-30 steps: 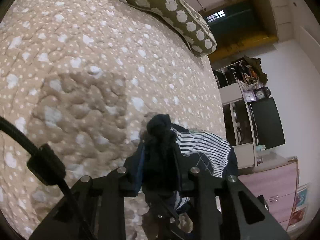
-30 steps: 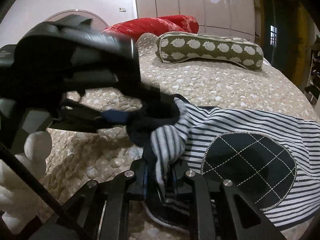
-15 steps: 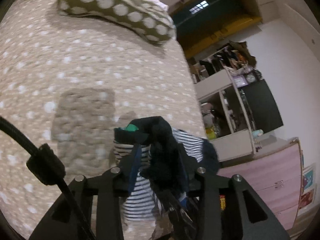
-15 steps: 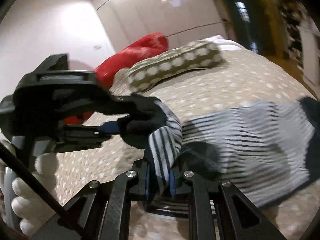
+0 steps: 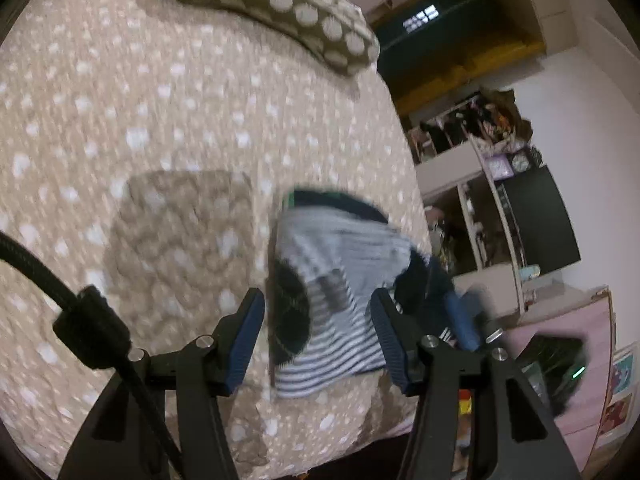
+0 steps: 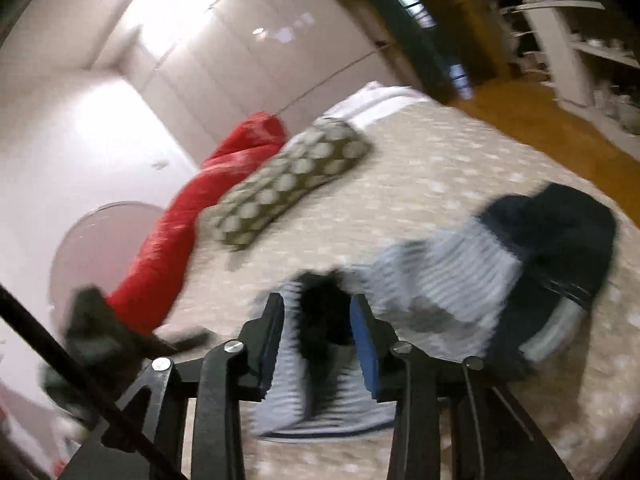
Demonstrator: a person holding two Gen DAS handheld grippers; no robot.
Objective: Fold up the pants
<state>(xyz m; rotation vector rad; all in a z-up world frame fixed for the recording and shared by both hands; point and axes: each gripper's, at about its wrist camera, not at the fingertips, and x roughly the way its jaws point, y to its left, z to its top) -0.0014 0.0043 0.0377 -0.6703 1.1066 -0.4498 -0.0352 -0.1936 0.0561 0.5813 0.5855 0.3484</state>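
Note:
The navy-and-white striped pants [image 5: 340, 280] lie folded on the beige dotted bedspread [image 5: 140, 100], with a dark round patch and a navy waistband. My left gripper [image 5: 318, 320] is open and empty, just above the near edge of the pants. In the right wrist view the pants [image 6: 440, 280] lie blurred on the bed. My right gripper [image 6: 318, 320] is open and empty over their near end. The right gripper's blue pads [image 5: 460, 320] show at the right of the left wrist view.
An olive dotted pillow [image 5: 272, 4] lies at the head of the bed, with a red blanket [image 6: 192, 208] beside it. Shelves [image 5: 480, 184] and a pink dresser [image 5: 560, 360] stand past the bed's right edge. A white wardrobe [image 6: 240, 52] stands behind.
Both grippers have let go of the pants and opened. The pants have dropped onto the bed in a folded stack, and both grippers have drawn back.

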